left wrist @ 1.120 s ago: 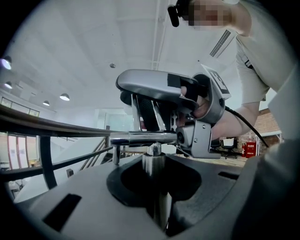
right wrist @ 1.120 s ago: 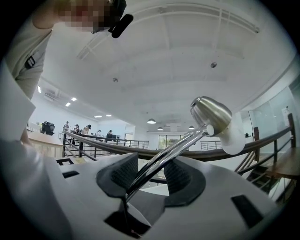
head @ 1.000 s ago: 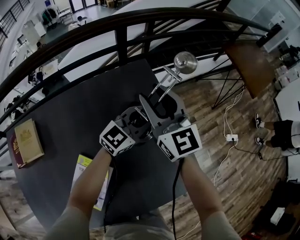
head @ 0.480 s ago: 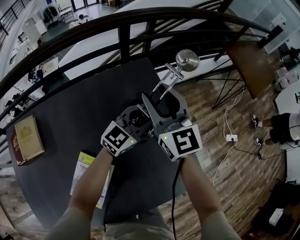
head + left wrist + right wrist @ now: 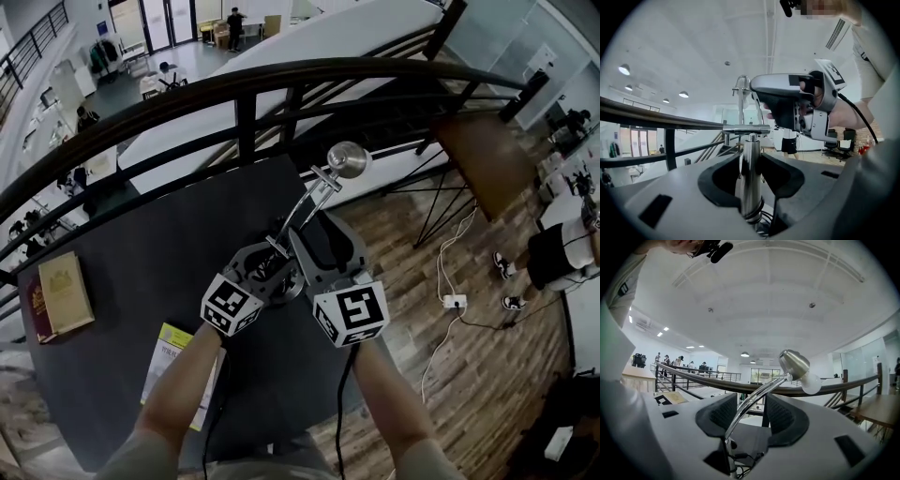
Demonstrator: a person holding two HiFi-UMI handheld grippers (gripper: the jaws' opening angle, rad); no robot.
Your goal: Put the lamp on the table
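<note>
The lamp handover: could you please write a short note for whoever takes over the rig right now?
Lamp: near the dark table's right edge; its base is hidden from view.
Left tongs: jaws opening, the lamp's upright post between the pads, seemingly just clear of it.
Right tongs: jaws opening wide, the lamp's slanted arm between them, untouched.
Done: release under way; lamp likely set down.
Left: check it stands, then withdraw both tongs.

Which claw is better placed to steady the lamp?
Probably left: both claws are opening, but the left claw sits close around the lamp's upright post; the right claw gapes wide around its slanted arm.
</note>
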